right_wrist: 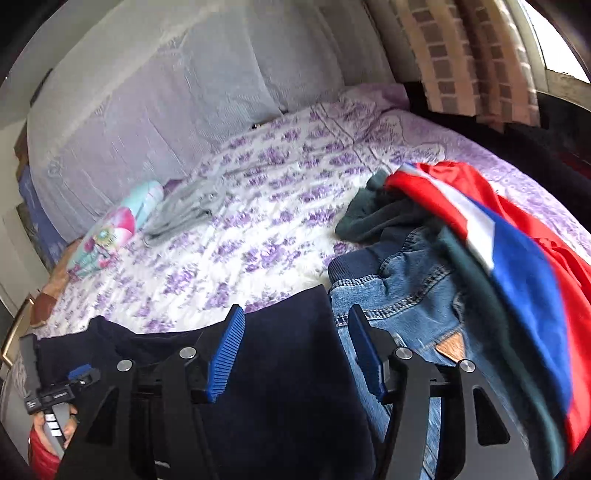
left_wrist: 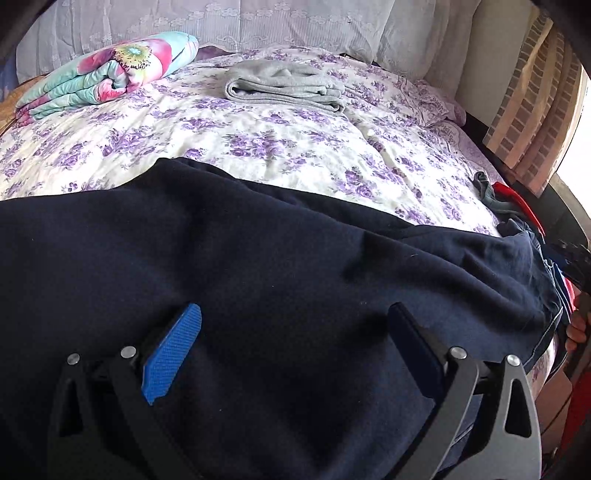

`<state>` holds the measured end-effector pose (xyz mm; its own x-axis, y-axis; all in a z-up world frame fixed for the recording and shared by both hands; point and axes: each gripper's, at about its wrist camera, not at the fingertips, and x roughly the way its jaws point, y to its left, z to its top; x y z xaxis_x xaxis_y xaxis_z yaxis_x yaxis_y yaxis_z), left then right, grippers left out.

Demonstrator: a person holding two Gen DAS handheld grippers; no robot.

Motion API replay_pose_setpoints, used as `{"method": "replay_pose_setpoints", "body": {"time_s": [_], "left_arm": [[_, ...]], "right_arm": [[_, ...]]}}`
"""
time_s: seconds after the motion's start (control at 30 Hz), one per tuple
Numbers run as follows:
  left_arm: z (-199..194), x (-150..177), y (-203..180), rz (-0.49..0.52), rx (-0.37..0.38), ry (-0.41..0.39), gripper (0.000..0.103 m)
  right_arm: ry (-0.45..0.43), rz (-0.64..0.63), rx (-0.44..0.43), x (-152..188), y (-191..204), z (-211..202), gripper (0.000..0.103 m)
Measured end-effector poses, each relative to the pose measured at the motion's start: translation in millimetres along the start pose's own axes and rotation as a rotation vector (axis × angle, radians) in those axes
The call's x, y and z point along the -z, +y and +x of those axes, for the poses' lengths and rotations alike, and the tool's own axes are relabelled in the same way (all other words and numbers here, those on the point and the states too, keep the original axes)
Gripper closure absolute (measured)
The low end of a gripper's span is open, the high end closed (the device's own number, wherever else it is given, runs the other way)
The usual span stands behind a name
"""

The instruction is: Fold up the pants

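Dark navy pants [left_wrist: 258, 277] lie spread across the near part of the bed [left_wrist: 258, 140]. My left gripper [left_wrist: 295, 310] hovers just above them, its blue-padded fingers [left_wrist: 173, 350] wide apart and holding nothing. In the right wrist view the navy pants [right_wrist: 280, 369] fill the lower middle. My right gripper [right_wrist: 295, 312] stands open above their right edge, beside a pair of blue jeans [right_wrist: 406, 295], with no cloth pinched between the pads. The left gripper [right_wrist: 55, 391] shows at the lower left of that view, in a hand.
Folded grey pants [left_wrist: 284, 88] and a rolled floral quilt [left_wrist: 110, 77] lie at the back of the bed. At the right lies a heap: jeans, a dark green garment [right_wrist: 369, 214] and a red, white and blue one [right_wrist: 517, 258]. Pillows [left_wrist: 240, 22] line the headboard.
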<state>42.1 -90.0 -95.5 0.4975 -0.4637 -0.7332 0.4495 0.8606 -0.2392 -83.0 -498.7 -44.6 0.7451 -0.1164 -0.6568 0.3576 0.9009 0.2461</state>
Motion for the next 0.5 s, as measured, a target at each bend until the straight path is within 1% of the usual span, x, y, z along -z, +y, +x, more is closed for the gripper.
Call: {"method": "replay_pose_setpoints", "body": {"time_s": [0.03, 0.07, 0.1, 0.13, 0.17, 0.2, 0.23, 0.27, 0.3, 0.37, 0.4, 0.43, 0.47, 0.5], "left_arm": [[0.0, 0.0, 0.1, 0.001, -0.001, 0.0, 0.005], [0.1, -0.1, 0.1, 0.002, -0.002, 0.001, 0.005], [0.1, 0.2, -0.1, 0.002, -0.003, 0.0, 0.005], [0.2, 0.2, -0.1, 0.003, -0.004, 0.0, 0.005], [0.7, 0.2, -0.6, 0.005, -0.007, 0.001, 0.005], [1.0, 0.0, -0.8, 0.006, -0.01, 0.002, 0.005], [1.2, 0.0, -0.9, 0.008, -0.013, 0.003, 0.005], [1.4, 0.2, -1.5, 0.01, -0.016, 0.003, 0.005], [1.5, 0.2, -1.6, 0.011, -0.017, 0.003, 0.005], [1.8, 0.1, -1.8, 0.012, -0.02, 0.004, 0.005], [2.1, 0.1, -1.7, 0.012, -0.022, 0.005, 0.005], [2.3, 0.0, -1.8, 0.014, -0.025, 0.005, 0.005], [2.3, 0.2, -2.2, 0.015, -0.025, 0.005, 0.005], [2.4, 0.0, -2.1, 0.013, -0.024, 0.005, 0.005]], "right_arm": [[0.037, -0.015, 0.014, -0.5, 1.4, 11.9, 0.042], [0.031, -0.042, 0.033, 2.0, 6.1, 15.7, 0.043], [0.019, -0.091, 0.059, 6.0, 12.5, 16.2, 0.051], [0.009, -0.148, 0.087, 8.6, 18.9, 15.1, 0.08], [0.016, -0.155, 0.065, 9.8, 18.8, 13.9, 0.103], [0.008, -0.112, 0.052, 8.1, 11.7, 10.6, 0.101], [-0.01, -0.08, 0.06, 5.1, 4.3, 6.9, 0.101], [-0.028, -0.074, 0.08, 3.3, -2.7, 3.8, 0.101], [-0.036, -0.064, 0.082, 0.8, -8.9, 2.9, 0.102], [-0.011, -0.029, 0.053, 0.0, -18.4, 8.5, 0.102], [-0.008, -0.042, 0.054, 0.8, -17.2, 10.9, 0.101], [-0.027, -0.065, 0.069, 1.9, -11.8, 8.1, 0.101], [-0.059, -0.084, 0.066, 2.5, -4.8, 0.9, 0.101], [-0.086, -0.096, 0.053, 1.7, 2.4, -7.2, 0.098]]}}
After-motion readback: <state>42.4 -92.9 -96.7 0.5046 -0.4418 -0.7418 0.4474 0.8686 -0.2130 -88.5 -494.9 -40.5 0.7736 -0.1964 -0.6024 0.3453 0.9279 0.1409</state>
